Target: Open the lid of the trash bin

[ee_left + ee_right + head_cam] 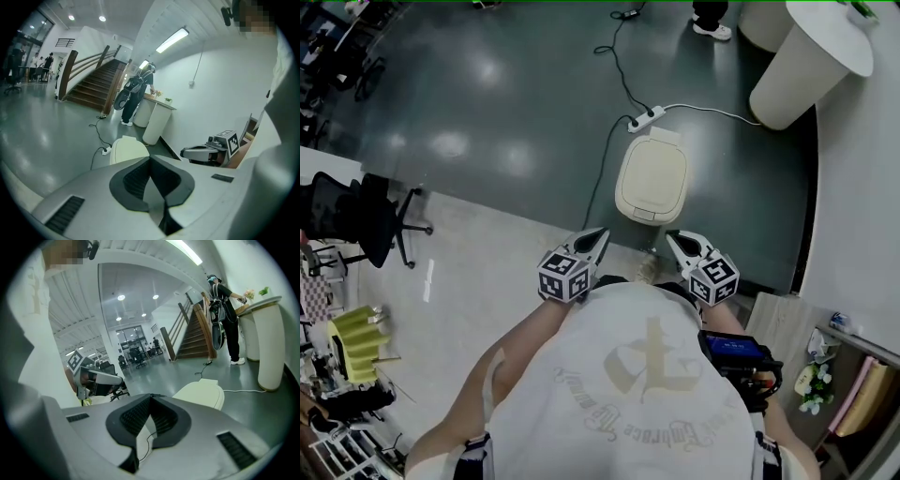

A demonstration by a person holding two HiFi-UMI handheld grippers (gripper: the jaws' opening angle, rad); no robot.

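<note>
Here we go: the person stands over the bin (639, 212), which sits on the dark floor (516, 103) just ahead of their feet. Its cream lid (653, 176) is flat down, so nothing's opened yet.

Both tools are tucked in near the chest, well above the target. The left gripper (596, 238) is clenched with its tips meeting, and its own view shows only floor through the gap behind them. The right gripper (677, 242) is the same, pinched closed and carrying nothing. They point forward with the bin between their lines.

Now, how to play this. The raised tab on the lid's far edge looks like the hinge, so I'd say the near lip is the place to go. That means bending down, spreading one gripper's jaws and sliding a tip under that front lip rather than prodding the top. Then lift in an arc back toward the hinge, not straight up.

The bin looks light, so it could skid or tip. The other gripper could steady the body. There's a power strip (645, 119) lying just behind, worth keeping clear of.
</note>
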